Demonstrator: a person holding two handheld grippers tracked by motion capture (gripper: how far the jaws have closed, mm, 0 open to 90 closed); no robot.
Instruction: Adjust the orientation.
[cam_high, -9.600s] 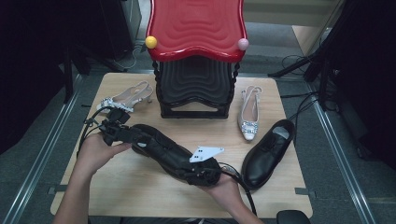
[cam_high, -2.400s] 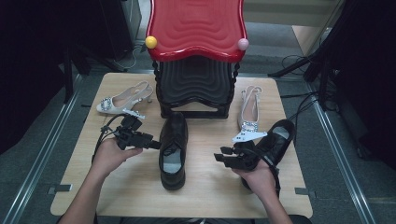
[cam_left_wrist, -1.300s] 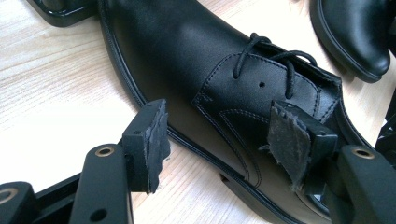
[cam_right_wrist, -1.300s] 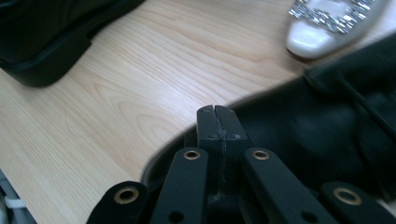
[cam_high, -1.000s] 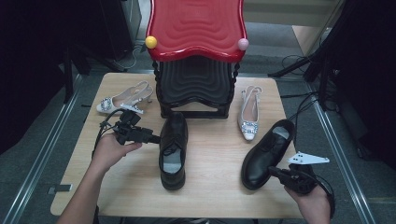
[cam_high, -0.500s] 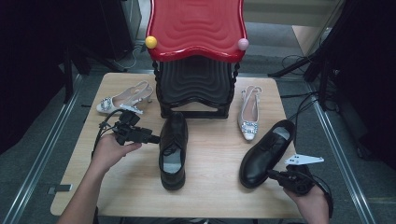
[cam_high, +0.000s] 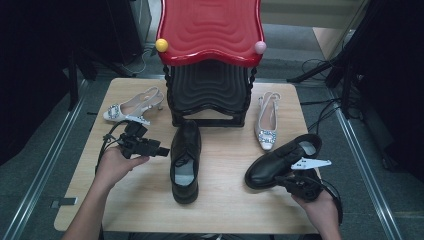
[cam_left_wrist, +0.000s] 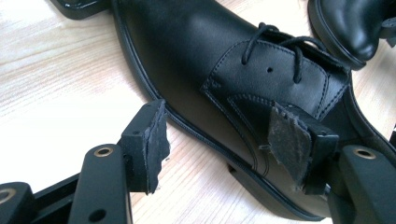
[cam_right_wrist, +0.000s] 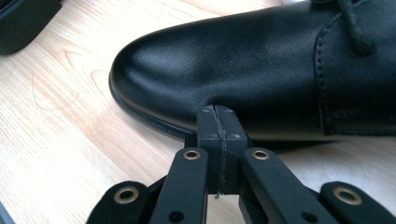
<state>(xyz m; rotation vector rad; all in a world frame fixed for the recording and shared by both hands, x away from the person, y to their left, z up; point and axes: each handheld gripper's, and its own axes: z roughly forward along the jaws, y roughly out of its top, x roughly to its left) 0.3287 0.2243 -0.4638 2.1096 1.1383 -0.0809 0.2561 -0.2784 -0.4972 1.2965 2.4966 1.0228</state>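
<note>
A black lace-up shoe lies mid-table, toe toward the black stool. My left gripper is at its left flank, open; in the left gripper view its jaws straddle the sole edge of the shoe, one pad over the wood, the other over the leather. The second black shoe lies at the right, toe toward the front left. My right gripper is shut and empty, its closed tips against the side of this shoe near the toe.
A red stool is stacked on a black one at the table's back. One silver slingback lies back left, another right of the stools. Cables trail off the right edge. Bare wood runs along the front.
My right gripper has moved left and slightly down, up against the right black shoe, whose toe has swung a little leftward. The left gripper and the middle shoe have stayed put.
</note>
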